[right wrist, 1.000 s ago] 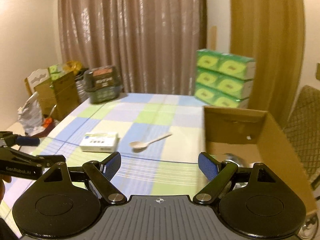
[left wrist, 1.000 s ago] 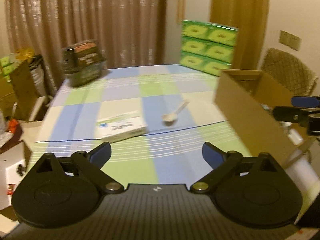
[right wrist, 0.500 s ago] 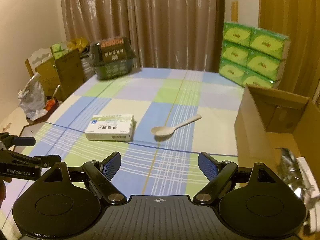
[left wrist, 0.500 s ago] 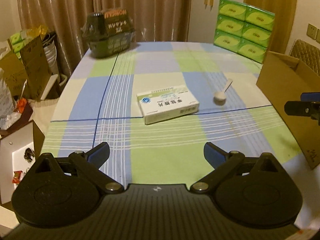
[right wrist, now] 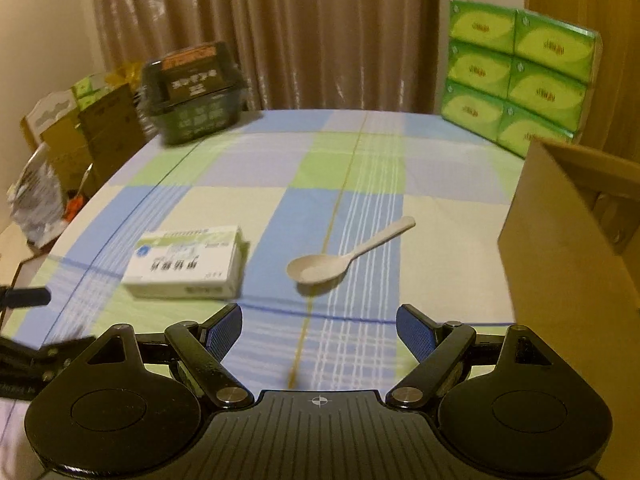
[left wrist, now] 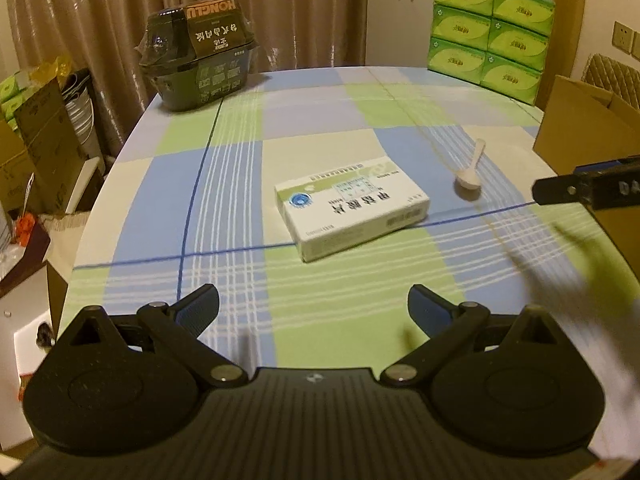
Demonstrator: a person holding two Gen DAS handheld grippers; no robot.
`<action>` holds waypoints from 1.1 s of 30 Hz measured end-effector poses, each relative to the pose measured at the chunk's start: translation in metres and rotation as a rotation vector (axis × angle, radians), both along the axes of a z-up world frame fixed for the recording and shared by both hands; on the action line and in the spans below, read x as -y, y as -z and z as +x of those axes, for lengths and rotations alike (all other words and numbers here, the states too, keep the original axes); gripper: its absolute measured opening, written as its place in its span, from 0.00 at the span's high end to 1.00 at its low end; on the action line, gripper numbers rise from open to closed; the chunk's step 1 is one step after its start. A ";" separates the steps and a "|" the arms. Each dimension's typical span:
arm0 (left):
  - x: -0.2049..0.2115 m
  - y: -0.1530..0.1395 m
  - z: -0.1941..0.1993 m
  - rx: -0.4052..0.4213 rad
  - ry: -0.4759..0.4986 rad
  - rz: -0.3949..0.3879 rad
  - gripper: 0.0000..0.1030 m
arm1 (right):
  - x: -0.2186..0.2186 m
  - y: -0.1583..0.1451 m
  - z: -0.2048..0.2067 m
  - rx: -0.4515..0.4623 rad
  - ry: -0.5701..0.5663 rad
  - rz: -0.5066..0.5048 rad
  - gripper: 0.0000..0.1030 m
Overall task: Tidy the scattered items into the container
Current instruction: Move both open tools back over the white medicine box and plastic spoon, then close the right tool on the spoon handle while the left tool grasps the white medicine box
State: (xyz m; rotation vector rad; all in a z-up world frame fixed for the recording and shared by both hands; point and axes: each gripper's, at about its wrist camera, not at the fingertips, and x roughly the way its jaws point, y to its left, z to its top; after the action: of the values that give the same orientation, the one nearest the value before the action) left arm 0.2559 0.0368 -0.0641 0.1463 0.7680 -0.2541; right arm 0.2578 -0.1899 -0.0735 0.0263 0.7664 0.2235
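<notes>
Currently, the white medicine box [left wrist: 352,208] lies flat mid-table on the checked cloth [left wrist: 248,168], blue logo up. The pale spoon [right wrist: 344,258] lies just beside it; the cardboard container [right wrist: 560,240] stands further right. Left gripper [left wrist: 313,312] and right gripper [right wrist: 319,330] hover spread, empty.

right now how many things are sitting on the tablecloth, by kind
White medicine box: 1
Pale spoon: 1
Dark wrapped container: 1
Green tissue packs, one stacked bundle: 6 faces showing
Cardboard box at the table's right edge: 1
Total: 5 items, counting the tissue bundle as 1
</notes>
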 end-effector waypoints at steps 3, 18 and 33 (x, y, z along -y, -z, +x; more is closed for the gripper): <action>-0.004 0.004 0.015 0.009 0.012 0.007 0.04 | -0.003 0.008 0.019 -0.002 0.038 0.036 0.21; 0.003 0.013 0.069 0.077 0.145 0.056 0.04 | -0.013 0.049 0.079 -0.035 0.171 0.079 0.47; 0.032 0.016 0.098 0.085 0.323 0.064 0.04 | 0.012 0.051 0.029 -0.027 0.025 -0.052 0.93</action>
State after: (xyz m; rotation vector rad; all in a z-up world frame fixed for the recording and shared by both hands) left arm 0.3537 0.0045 -0.0801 0.3400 0.6665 -0.5263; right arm 0.2865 -0.2019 -0.1243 -0.0102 0.7986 0.1797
